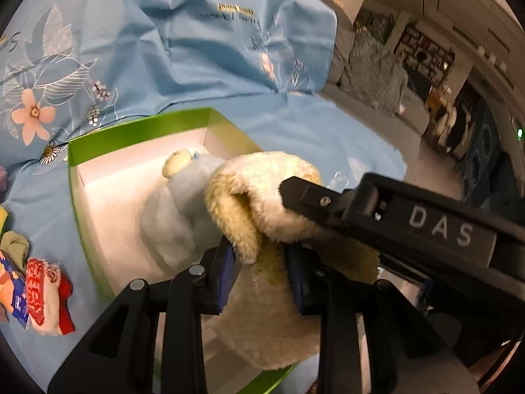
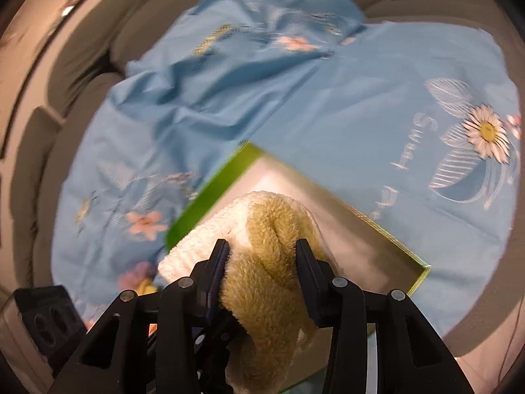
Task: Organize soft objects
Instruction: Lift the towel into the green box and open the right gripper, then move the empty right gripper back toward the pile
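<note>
Over green-walled white-lined cardboard box [image 1: 137, 131]: left gripper [image 1: 259, 272], right gripper [image 2: 262, 272] both clamp fluffy cream-yellow fleece item [image 1: 262, 197]. Step: stowing. Next: lower beside pale blue plush toy [image 1: 183, 210], release.

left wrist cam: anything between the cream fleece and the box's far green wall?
Yes: a pale blue plush lies inside the green box, between the cream fleece and that wall. Shows only in the left wrist view.

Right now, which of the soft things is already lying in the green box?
The pale blue plush. It lies on the box's white floor with nothing gripping it, while the cream fleece is clamped in both grippers and the socks lie outside on the sheet.
</note>
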A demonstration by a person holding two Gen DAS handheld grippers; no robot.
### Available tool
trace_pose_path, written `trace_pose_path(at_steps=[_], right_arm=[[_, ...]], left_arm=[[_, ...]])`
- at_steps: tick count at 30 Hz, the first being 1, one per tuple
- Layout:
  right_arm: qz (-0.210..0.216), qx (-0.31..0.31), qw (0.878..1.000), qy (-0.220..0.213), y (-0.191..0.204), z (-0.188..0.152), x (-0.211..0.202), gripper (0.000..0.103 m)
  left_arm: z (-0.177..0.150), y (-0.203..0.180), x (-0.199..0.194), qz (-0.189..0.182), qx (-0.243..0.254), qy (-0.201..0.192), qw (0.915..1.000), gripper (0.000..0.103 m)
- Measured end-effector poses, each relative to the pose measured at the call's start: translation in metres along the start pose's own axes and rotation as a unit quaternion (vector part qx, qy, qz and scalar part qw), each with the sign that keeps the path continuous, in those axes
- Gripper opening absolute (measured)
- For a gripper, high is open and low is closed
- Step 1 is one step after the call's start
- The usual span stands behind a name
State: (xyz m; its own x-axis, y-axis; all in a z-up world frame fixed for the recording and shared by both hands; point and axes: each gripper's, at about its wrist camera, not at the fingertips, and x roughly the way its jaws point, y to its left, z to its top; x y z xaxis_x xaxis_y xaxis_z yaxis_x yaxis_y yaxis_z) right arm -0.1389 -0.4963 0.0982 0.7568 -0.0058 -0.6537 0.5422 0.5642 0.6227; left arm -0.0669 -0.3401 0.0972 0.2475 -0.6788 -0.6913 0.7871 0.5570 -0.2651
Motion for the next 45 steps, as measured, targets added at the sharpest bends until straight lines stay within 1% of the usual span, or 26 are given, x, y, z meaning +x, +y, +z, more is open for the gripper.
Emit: trace_pose_path(at_steps=[1,3,6,8,9,10,11,13,14,15,16,18,20,22,26,27,30,33,36,39,42,43,45], right_arm=[[-0.004,0.003,1.000,0.002,-0.002,0.000,0.001,0.045],[-0.009,0.003,1.000,0.006,0.003,0.001,0.005,0.045],[-0.014,-0.004,1.000,0.010,0.013,0.001,0.014,0.045],[-0.005,0.000,1.000,0.013,0.012,0.001,0.016,0.045],[-0.003,0.003,1.000,0.012,0.014,0.002,0.016,0.045],[-0.004,0.002,1.000,0.008,0.015,0.003,0.015,0.045],[-0.006,-0.001,1.000,0.002,0.019,0.004,0.013,0.046],[-0.011,-0.009,1.000,-0.010,0.017,0.003,0.009,0.057],[-0.012,-0.014,1.000,-0.018,0.016,0.003,0.005,0.068],[-0.009,-0.022,0.999,-0.028,0.019,0.002,0.001,0.077],[-0.005,-0.027,0.999,-0.033,0.021,0.001,-0.002,0.078],[0.008,-0.042,0.998,-0.042,0.029,-0.002,-0.008,0.080],[0.014,-0.053,0.998,-0.044,0.037,-0.005,-0.011,0.081],[0.019,-0.070,0.997,-0.040,0.048,-0.009,-0.011,0.081],[0.020,-0.106,0.994,-0.034,0.070,-0.021,-0.010,0.081],[0.021,-0.119,0.992,-0.032,0.079,-0.025,-0.010,0.083],[0.030,-0.151,0.988,-0.027,0.097,-0.039,-0.007,0.087],[0.044,-0.181,0.982,-0.017,0.116,-0.053,-0.001,0.088],[0.054,-0.212,0.976,-0.003,0.136,-0.071,0.006,0.088],[0.055,-0.241,0.969,0.009,0.154,-0.090,0.015,0.088],[0.049,-0.273,0.961,0.016,0.172,-0.110,0.024,0.088],[0.046,-0.281,0.959,0.017,0.176,-0.115,0.026,0.088],[0.040,-0.299,0.953,0.019,0.185,-0.129,0.031,0.088]], left_arm=[[-0.001,-0.001,0.003,0.005,0.002,0.003,1.0000,0.028],[-0.004,0.001,0.006,0.013,-0.001,0.005,0.9999,0.028],[-0.004,0.007,0.004,0.028,-0.013,0.001,0.9995,0.037],[-0.005,0.012,-0.003,0.038,-0.022,-0.008,0.9990,0.051],[-0.005,0.014,-0.007,0.041,-0.023,-0.011,0.9988,0.056],[-0.006,0.017,-0.012,0.045,-0.024,-0.015,0.9986,0.065],[-0.006,0.018,-0.016,0.049,-0.025,-0.018,0.9984,0.069],[-0.008,0.023,-0.030,0.058,-0.028,-0.033,0.9974,0.072],[-0.009,0.026,-0.036,0.063,-0.032,-0.041,0.9967,0.075],[-0.011,0.029,-0.043,0.066,-0.036,-0.047,0.9960,0.077],[-0.013,0.033,-0.051,0.069,-0.042,-0.053,0.9953,0.079],[-0.018,0.040,-0.060,0.077,-0.047,-0.058,0.9943,0.080],[-0.024,0.047,-0.071,0.096,-0.050,-0.060,0.9923,0.080],[-0.031,0.055,-0.082,0.112,-0.055,-0.062,0.9902,0.080],[-0.046,0.075,-0.105,0.132,-0.075,-0.070,0.9860,0.081],[-0.051,0.081,-0.112,0.141,-0.080,-0.073,0.9841,0.081],[-0.061,0.098,-0.133,0.173,-0.093,-0.081,0.9772,0.082],[-0.071,0.118,-0.153,0.194,-0.113,-0.088,0.9705,0.083],[-0.079,0.138,-0.172,0.222,-0.132,-0.092,0.9617,0.083],[-0.088,0.157,-0.189,0.257,-0.145,-0.095,0.9509,0.084],[-0.096,0.175,-0.201,0.278,-0.157,-0.098,0.9426,0.084],[-0.101,0.184,-0.205,0.284,-0.166,-0.098,0.9395,0.084],[-0.112,0.204,-0.214,0.286,-0.199,-0.104,0.9317,0.084]])
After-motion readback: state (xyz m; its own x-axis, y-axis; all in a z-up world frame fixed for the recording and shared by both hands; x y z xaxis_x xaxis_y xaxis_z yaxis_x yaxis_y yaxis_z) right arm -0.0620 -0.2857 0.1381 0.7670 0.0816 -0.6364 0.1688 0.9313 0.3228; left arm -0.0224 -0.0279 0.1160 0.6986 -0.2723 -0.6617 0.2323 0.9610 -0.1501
